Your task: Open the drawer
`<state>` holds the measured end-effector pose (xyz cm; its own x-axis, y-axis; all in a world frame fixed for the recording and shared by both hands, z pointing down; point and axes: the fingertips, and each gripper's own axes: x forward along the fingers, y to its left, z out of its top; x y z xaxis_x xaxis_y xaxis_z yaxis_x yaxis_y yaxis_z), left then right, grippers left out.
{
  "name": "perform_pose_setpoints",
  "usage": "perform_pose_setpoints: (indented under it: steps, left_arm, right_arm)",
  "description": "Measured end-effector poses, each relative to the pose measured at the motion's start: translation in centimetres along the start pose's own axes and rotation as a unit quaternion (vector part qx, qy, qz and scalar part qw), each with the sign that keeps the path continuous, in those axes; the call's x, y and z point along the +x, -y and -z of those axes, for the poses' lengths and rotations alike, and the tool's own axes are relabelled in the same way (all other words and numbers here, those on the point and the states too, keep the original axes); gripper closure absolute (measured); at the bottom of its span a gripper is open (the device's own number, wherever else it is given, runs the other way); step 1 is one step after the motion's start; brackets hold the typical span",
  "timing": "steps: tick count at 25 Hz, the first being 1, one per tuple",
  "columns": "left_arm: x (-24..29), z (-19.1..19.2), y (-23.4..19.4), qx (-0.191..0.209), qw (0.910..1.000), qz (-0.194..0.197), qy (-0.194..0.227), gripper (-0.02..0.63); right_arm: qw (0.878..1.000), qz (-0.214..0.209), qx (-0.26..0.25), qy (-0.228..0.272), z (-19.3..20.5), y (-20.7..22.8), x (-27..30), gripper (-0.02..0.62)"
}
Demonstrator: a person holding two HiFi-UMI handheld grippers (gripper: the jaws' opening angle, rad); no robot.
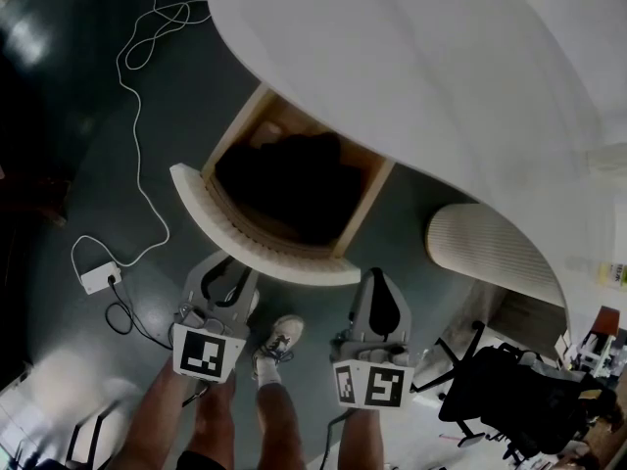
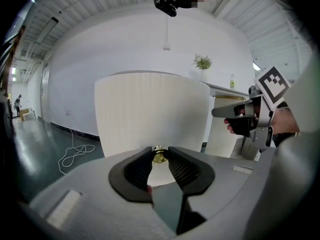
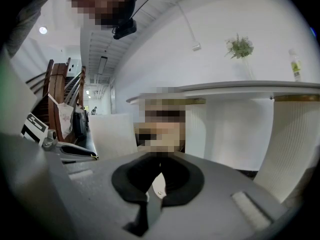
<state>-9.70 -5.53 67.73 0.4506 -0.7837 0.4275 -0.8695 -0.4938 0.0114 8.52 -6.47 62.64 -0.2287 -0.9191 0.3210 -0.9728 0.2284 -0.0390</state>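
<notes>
The drawer (image 1: pixel 257 246) stands pulled out from under the white curved desk (image 1: pixel 441 67), its dark inside showing behind a ribbed, curved white front (image 2: pixel 150 119). My left gripper (image 1: pixel 229 265) is at the middle of that front. In the left gripper view its jaws (image 2: pixel 160 156) are shut on the small brass knob (image 2: pixel 159 157). My right gripper (image 1: pixel 378 284) hangs just right of the drawer front, apart from it; its jaws (image 3: pixel 159 159) are shut with nothing between them. The right gripper (image 2: pixel 222 113) also shows at the right edge of the left gripper view.
A white cable (image 1: pixel 147 37) and a power adapter (image 1: pixel 98 277) lie on the dark floor to the left. A ribbed pedestal (image 1: pixel 485 248) stands to the right of the drawer, with a black office chair (image 1: pixel 519 390) beyond. The person's shoe (image 1: pixel 279 341) is below the drawer.
</notes>
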Motion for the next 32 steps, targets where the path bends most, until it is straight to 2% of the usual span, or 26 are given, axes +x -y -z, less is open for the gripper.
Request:
perform_pose_setpoints:
  steps: [12, 13, 17, 19, 23, 26, 32]
  left_arm:
    - [0.1, -0.1, 0.0, -0.002, 0.9999, 0.007, -0.008, 0.492]
    - [0.1, -0.2, 0.2, -0.007, 0.9999, 0.011, -0.007, 0.48]
    - [-0.2, -0.8, 0.6, -0.026, 0.9993, 0.026, 0.0, 0.348]
    - [-0.4, -1.0, 0.5, -0.031, 0.9992, 0.024, -0.001, 0.33]
    - [-1.0, -1.8, 0.3, -0.028, 0.9994, 0.018, -0.004, 0.325]
    - [-1.5, -2.7, 0.2, -0.023, 0.9996, 0.013, 0.011, 0.325]
    - [-3.2, -7.2, -0.2, -0.015, 0.9997, 0.01, 0.014, 0.33]
  right_arm:
    - [1.0, -0.002, -0.001, -0.001, -0.5, -0.7, -0.2, 0.592]
    - [1.0, -0.002, -0.001, -0.001, -0.6, -0.7, -0.2, 0.592]
    - [1.0, -0.001, -0.003, 0.0, -1.2, -0.6, -0.2, 0.592]
    - [1.0, -0.001, -0.004, -0.001, -1.5, -0.5, -0.3, 0.592]
    - [1.0, 0.0, -0.005, -0.003, -2.0, -0.4, -0.8, 0.592]
    - [1.0, 0.002, -0.005, -0.004, -2.8, -0.3, -1.2, 0.592]
    - [1.0, 0.001, -0.009, 0.003, -6.1, -0.4, -2.2, 0.592]
